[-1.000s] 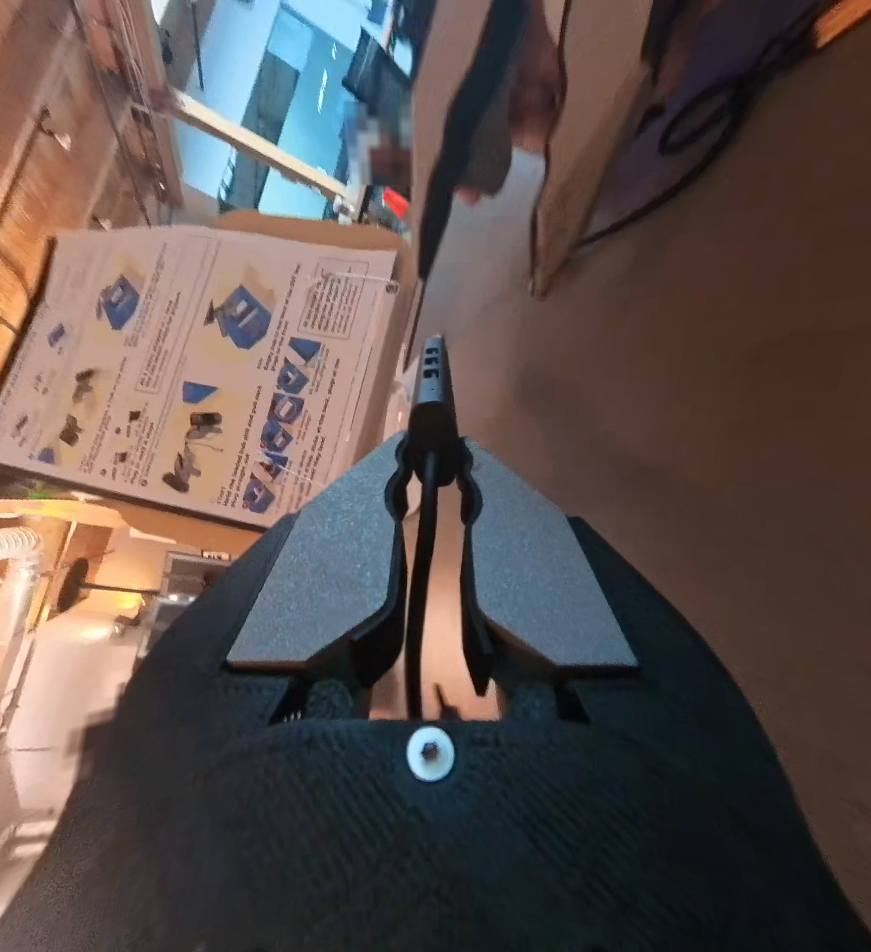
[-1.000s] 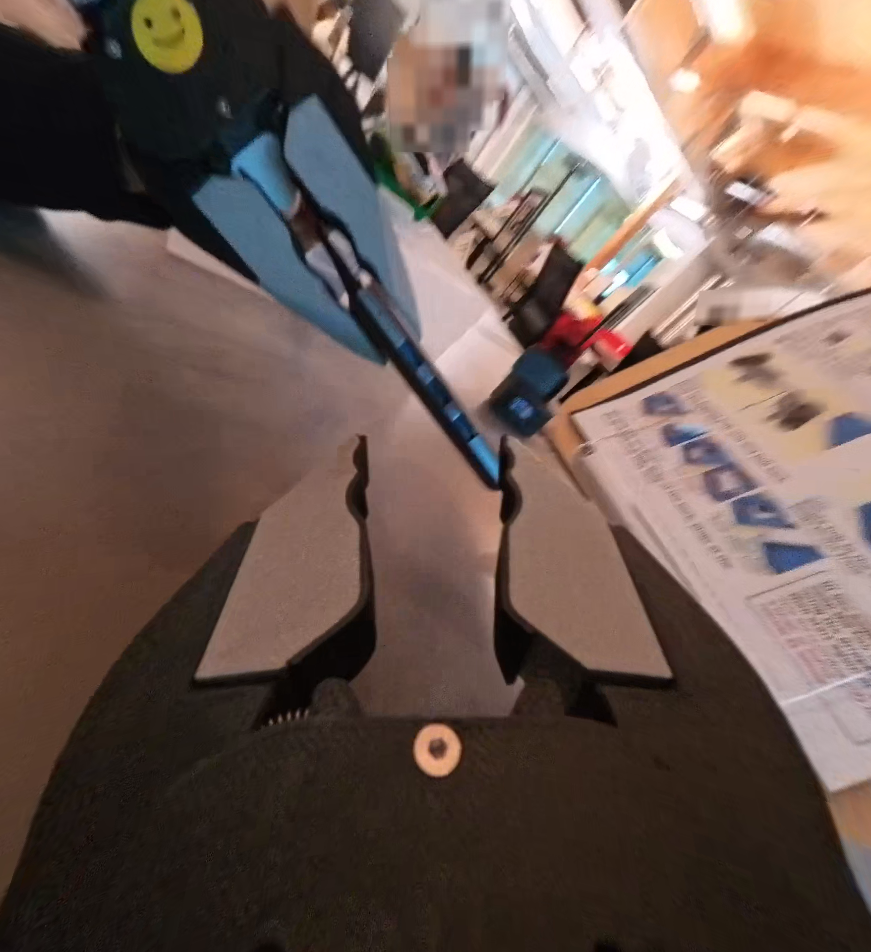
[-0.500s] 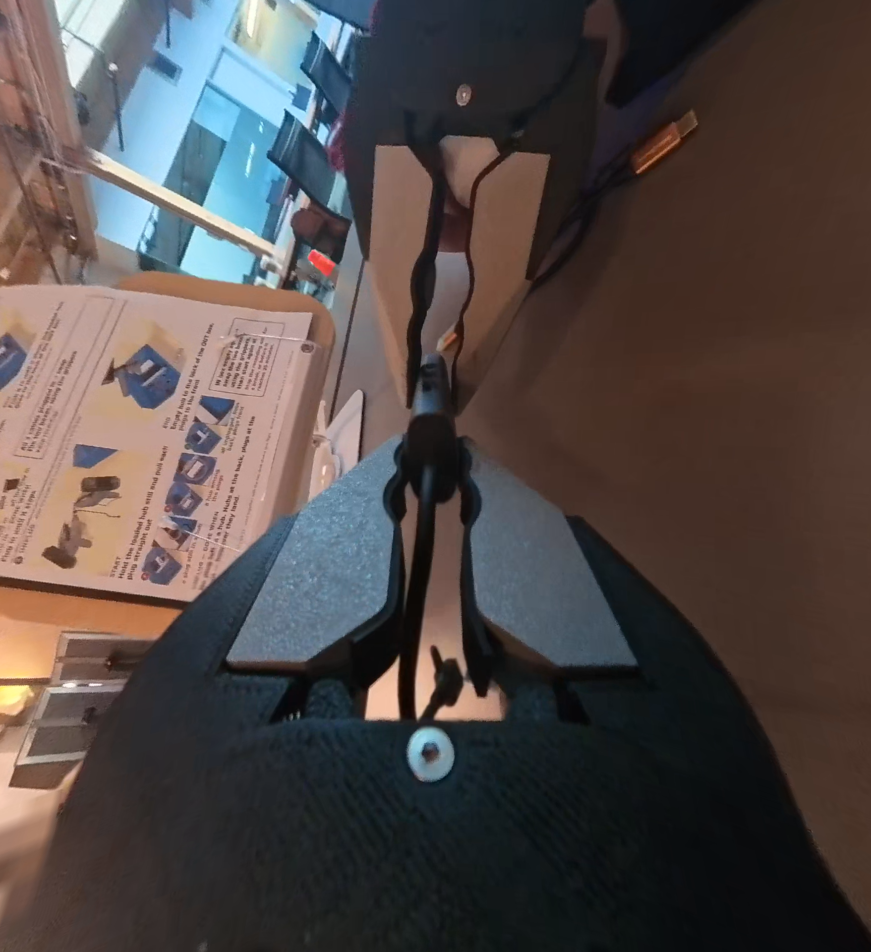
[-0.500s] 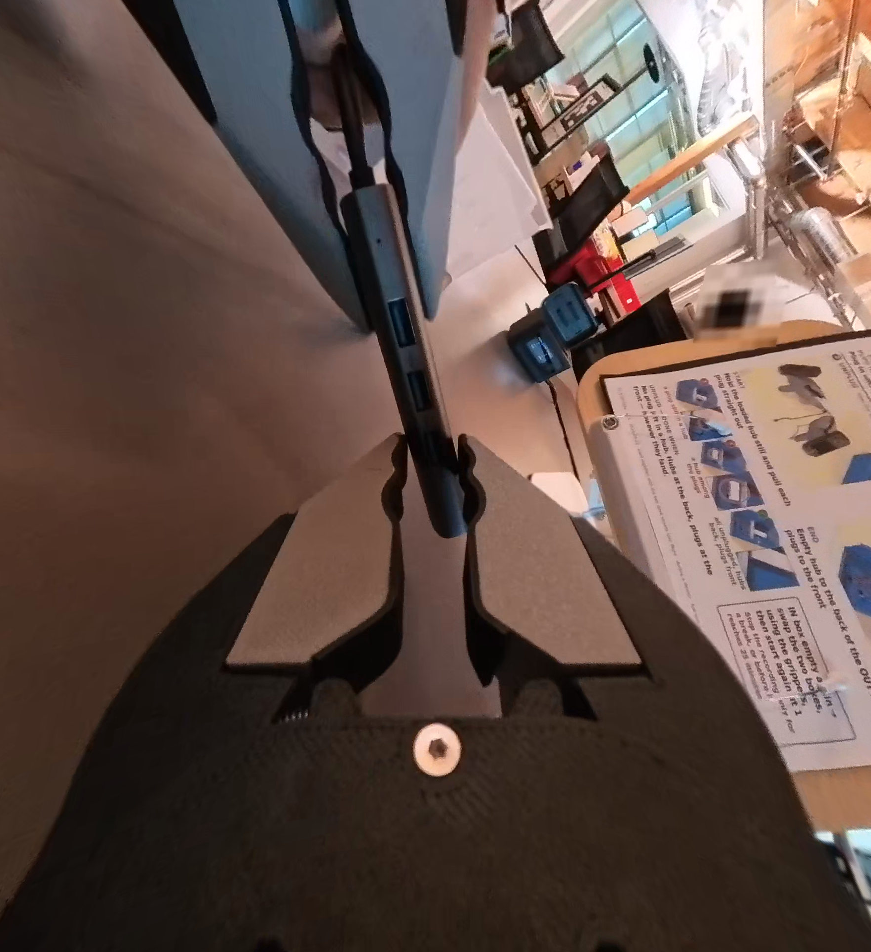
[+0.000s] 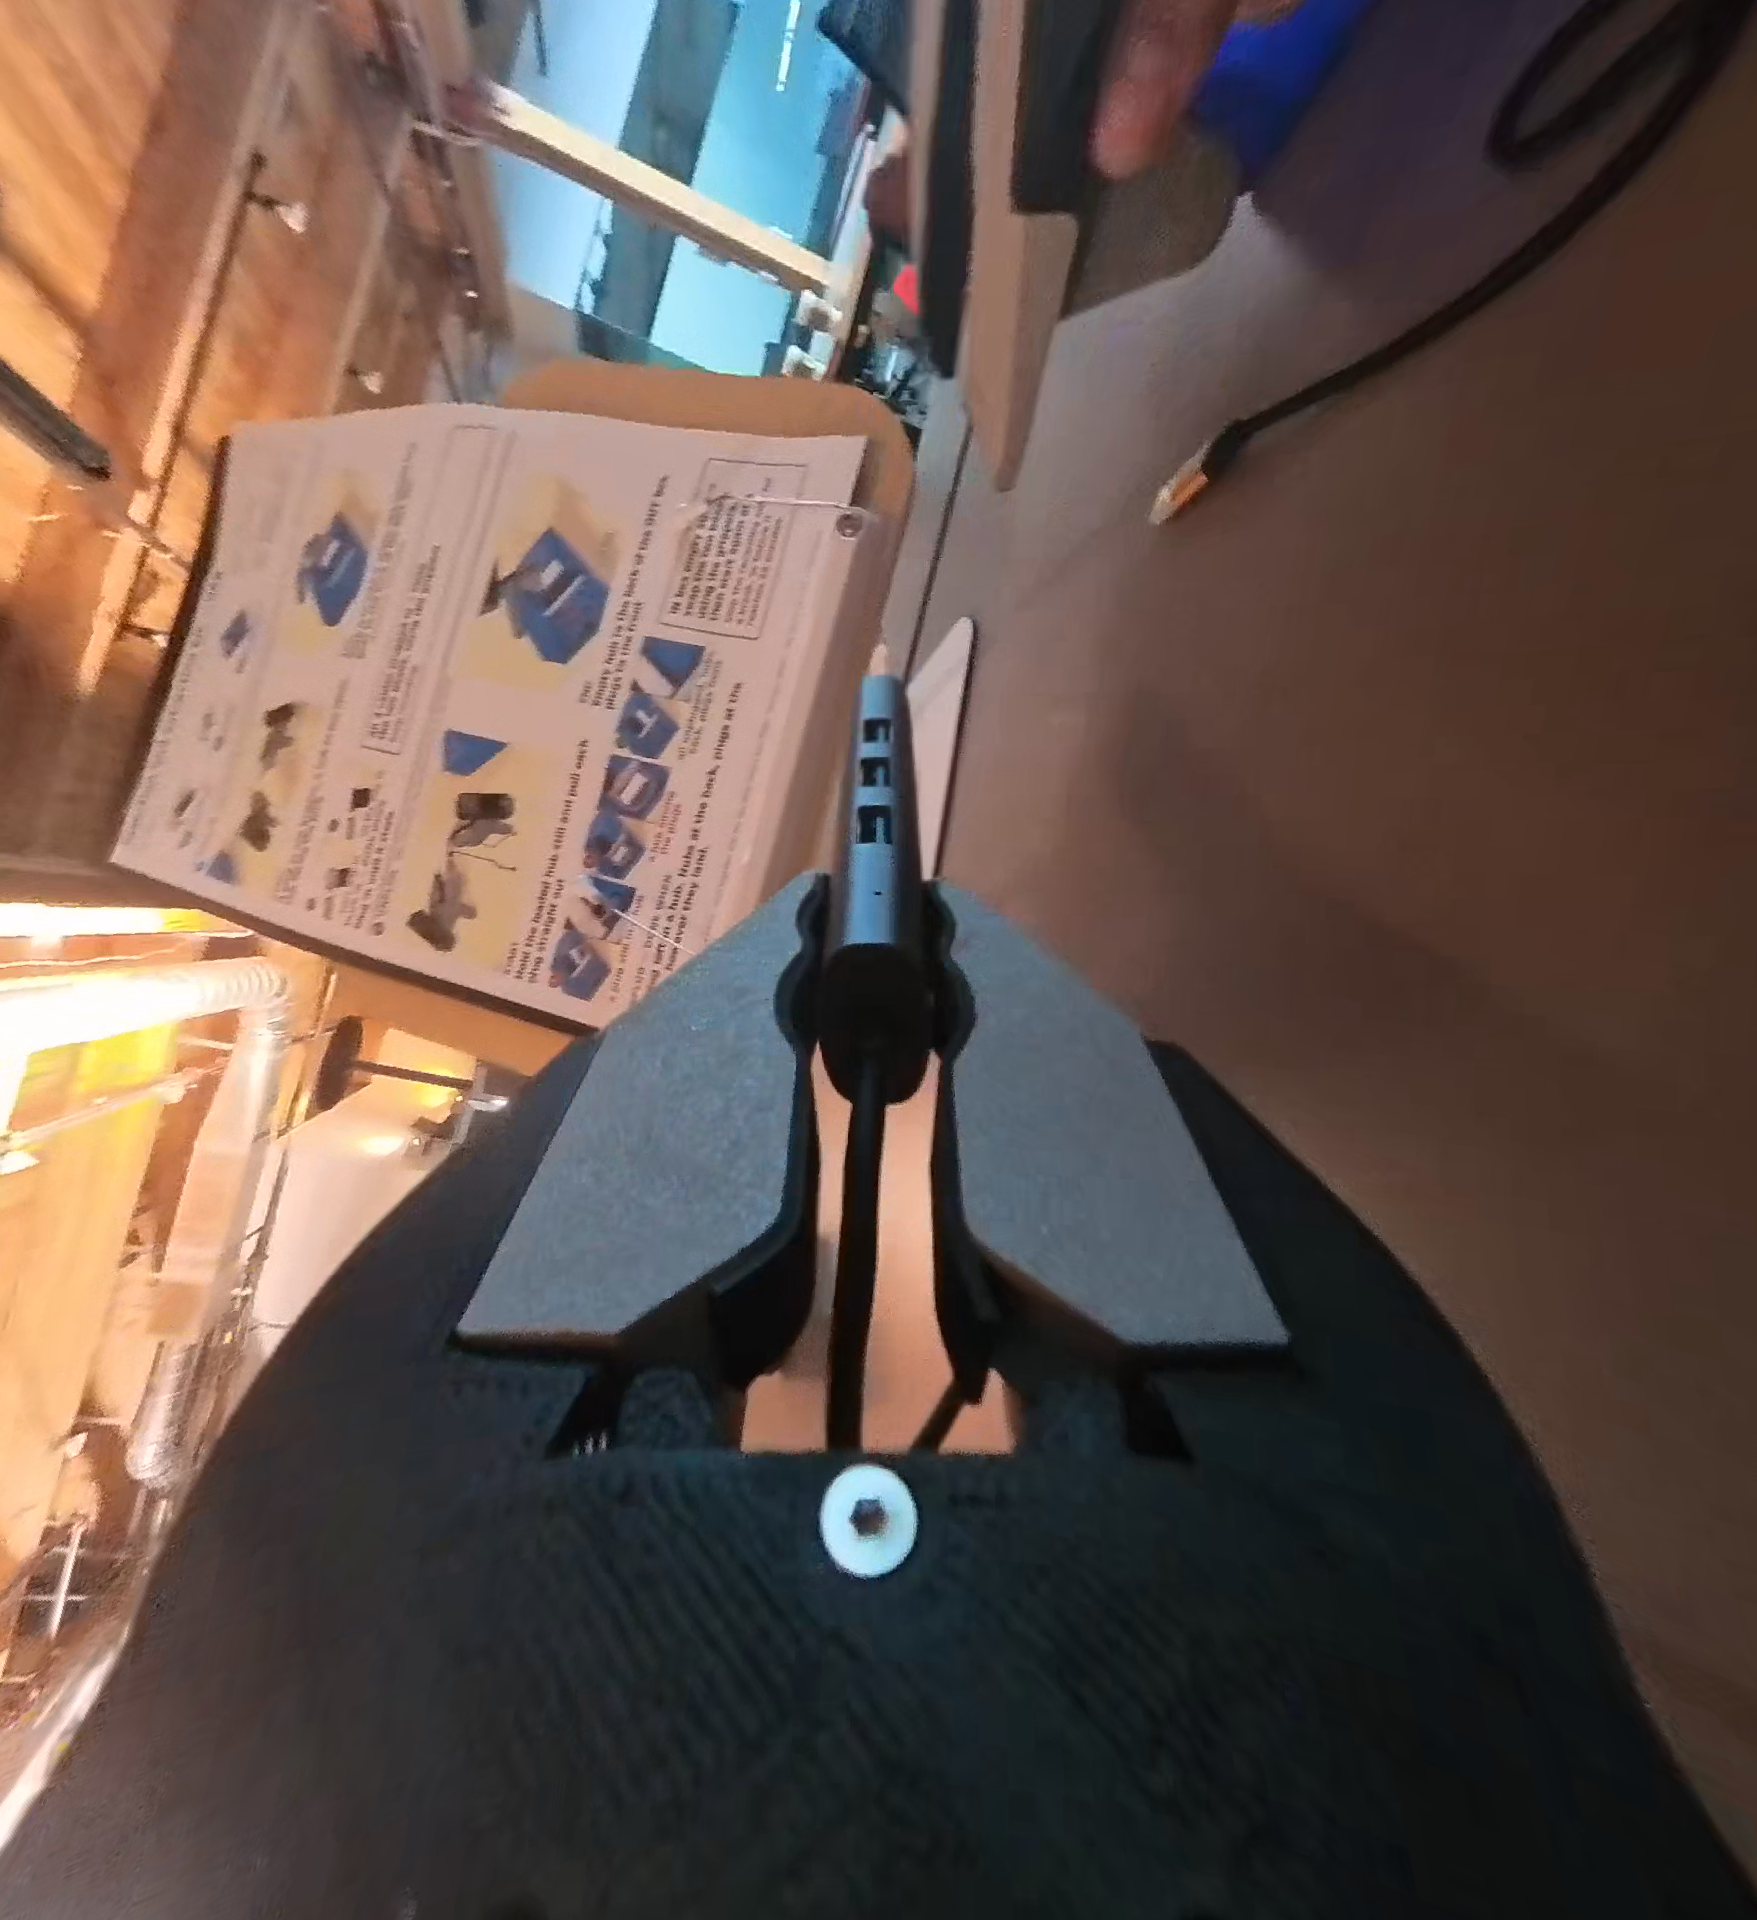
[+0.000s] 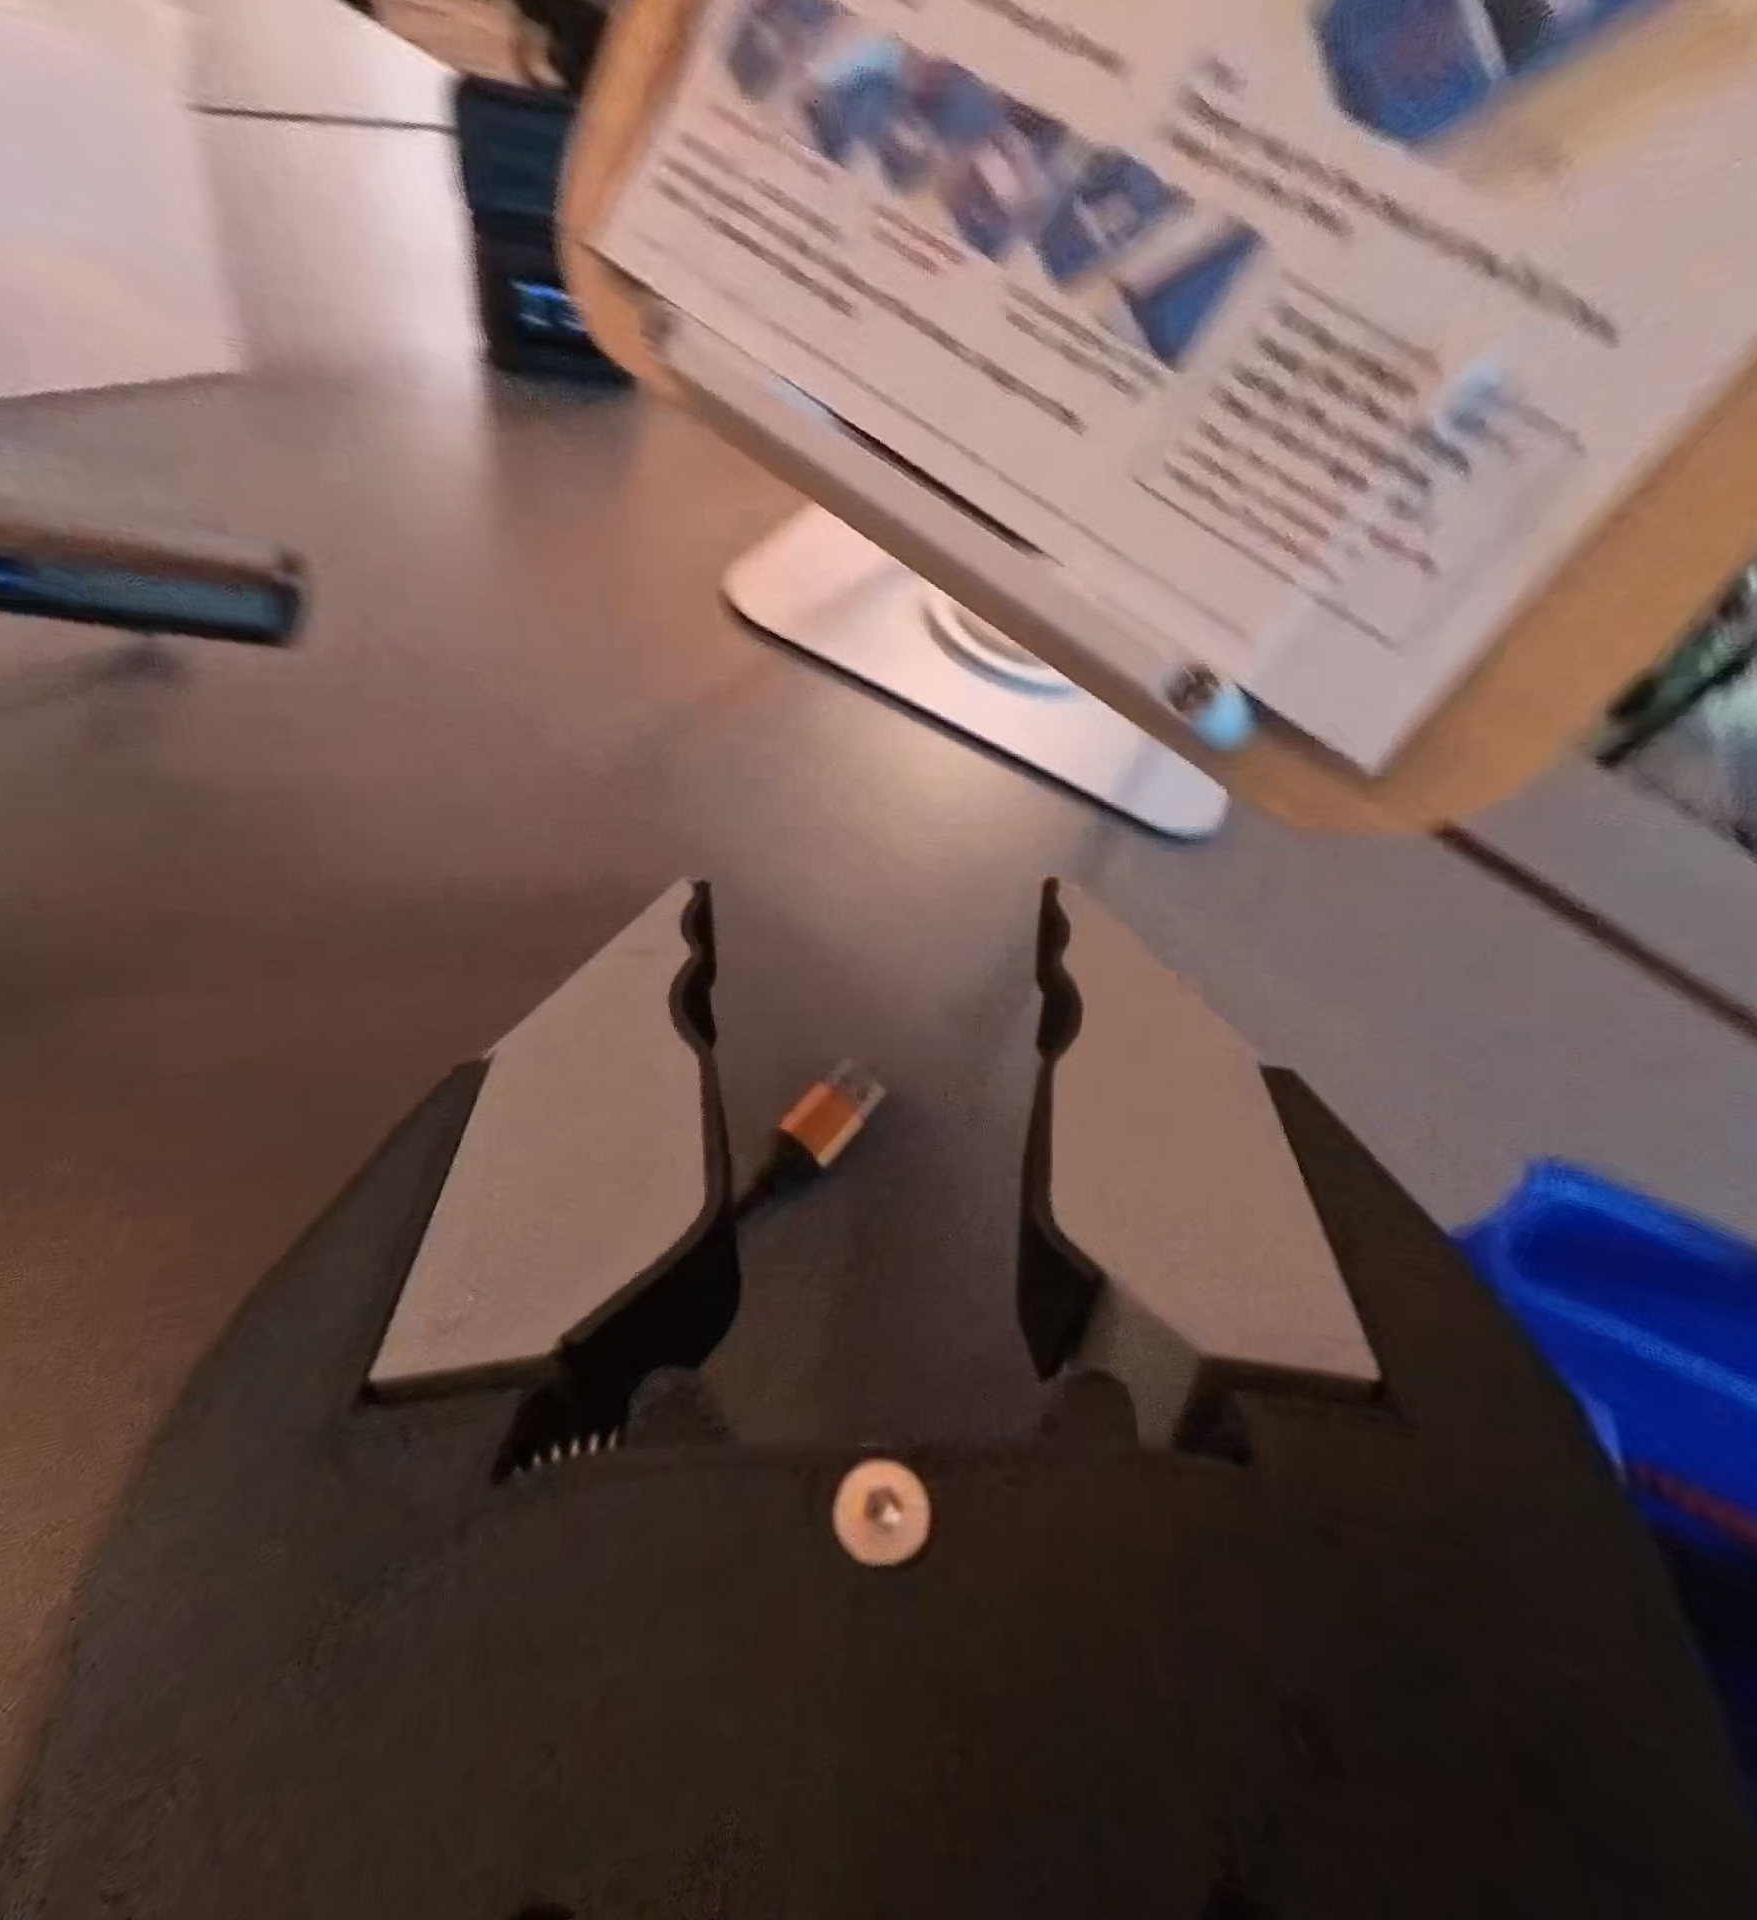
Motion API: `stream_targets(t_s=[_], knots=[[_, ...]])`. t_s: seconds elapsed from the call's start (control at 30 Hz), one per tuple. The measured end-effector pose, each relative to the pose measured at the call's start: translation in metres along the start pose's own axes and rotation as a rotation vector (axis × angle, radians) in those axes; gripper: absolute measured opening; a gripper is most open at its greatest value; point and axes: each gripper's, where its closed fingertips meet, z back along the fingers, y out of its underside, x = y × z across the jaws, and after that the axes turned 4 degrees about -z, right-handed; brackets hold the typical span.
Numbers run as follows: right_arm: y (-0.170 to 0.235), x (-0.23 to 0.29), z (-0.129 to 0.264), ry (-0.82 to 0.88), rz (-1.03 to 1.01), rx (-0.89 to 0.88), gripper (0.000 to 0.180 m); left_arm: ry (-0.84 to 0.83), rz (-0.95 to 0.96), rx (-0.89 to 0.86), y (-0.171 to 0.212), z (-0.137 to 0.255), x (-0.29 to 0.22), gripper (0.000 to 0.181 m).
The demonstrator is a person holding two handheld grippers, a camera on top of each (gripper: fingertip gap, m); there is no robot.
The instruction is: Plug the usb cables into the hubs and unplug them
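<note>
My left gripper (image 5: 874, 914) is shut on the cable end of a slim grey usb hub (image 5: 879, 821). The hub sticks forward past the fingertips, above the brown table, with several empty ports facing me. Its black cable runs back between the fingers. My right gripper (image 6: 874, 914) is open and empty, low over the table. An orange usb plug (image 6: 832, 1122) on a black cable lies on the table between its fingers. That plug also shows in the left wrist view (image 5: 1201, 483). The hub's far end shows blurred at the left of the right wrist view (image 6: 157, 603).
An instruction sheet on a cardboard board (image 5: 500, 686) stands on a white base (image 6: 967, 675) just beyond both grippers. A blue bin (image 6: 1674, 1382) sits at my right gripper's right side. A black cable loop (image 5: 1601, 94) lies by the bin. A dark box (image 6: 531, 239) stands farther back.
My right gripper let go of the hub's far end, opened, and swung down over the orange plug on the table. My left gripper kept hold of the hub.
</note>
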Motion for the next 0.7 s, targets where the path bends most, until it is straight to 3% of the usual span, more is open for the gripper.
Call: stream_targets(t_s=[0.23,0.37,0.53,0.7], knots=[[0.055,0.004,-0.004,0.078,-0.029,0.266,0.041,-0.033,0.143,0.027,0.018,0.002,0.014,0.014],[0.054,0.008,-0.003,0.087,-0.097,0.267,0.038,-0.052,0.160,0.069,0.024,0.000,0.018,0.014],[0.074,0.020,-0.007,0.012,-0.215,0.401,0.033,0.002,0.214,0.107,0.027,-0.006,0.008,0.014],[0.077,0.005,-0.008,0.077,-0.249,0.405,0.024,0.032,0.212,0.136,0.030,-0.010,0.002,0.014]])
